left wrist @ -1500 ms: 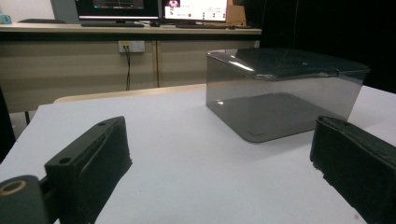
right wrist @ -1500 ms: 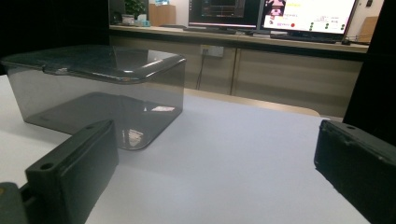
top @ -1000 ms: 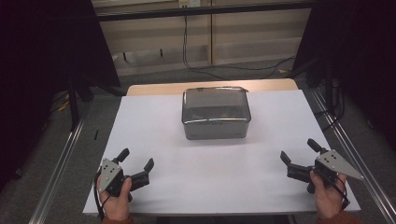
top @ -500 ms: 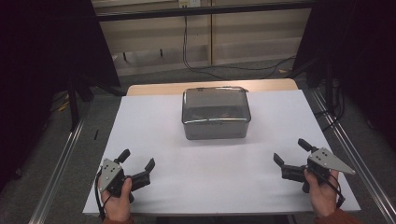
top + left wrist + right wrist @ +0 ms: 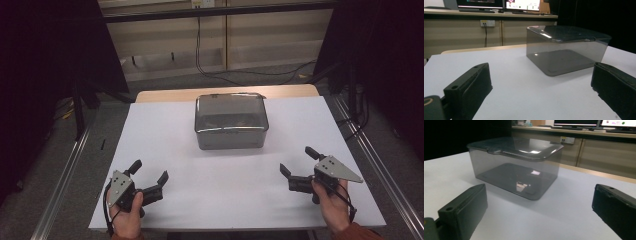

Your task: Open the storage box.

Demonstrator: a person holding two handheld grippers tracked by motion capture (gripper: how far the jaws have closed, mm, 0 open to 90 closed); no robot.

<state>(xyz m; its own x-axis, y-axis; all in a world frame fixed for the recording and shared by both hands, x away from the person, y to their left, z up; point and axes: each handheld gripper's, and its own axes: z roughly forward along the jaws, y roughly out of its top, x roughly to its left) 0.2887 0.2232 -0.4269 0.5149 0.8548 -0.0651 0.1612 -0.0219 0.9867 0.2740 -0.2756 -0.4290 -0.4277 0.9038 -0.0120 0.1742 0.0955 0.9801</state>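
Sitting unlabelled, long axis across the desk (image 5: 165,135), the lidded grey box (image 5: 230,121) faces both claws, left claw (image 5: 149,171) and right claw (image 5: 296,161), gaping empty.

Dim room, glare on box lid (image 5: 524,148)

The right gripper (image 5: 297,166) has slid left and a little nearer the person over the tabletop (image 5: 225,200), jaws spread as before

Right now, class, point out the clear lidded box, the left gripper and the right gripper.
clear lidded box (image 5: 230,135): high view, on its front wall.
left gripper (image 5: 149,172): high view, midway between its open jaws.
right gripper (image 5: 296,161): high view, midway between its open jaws.
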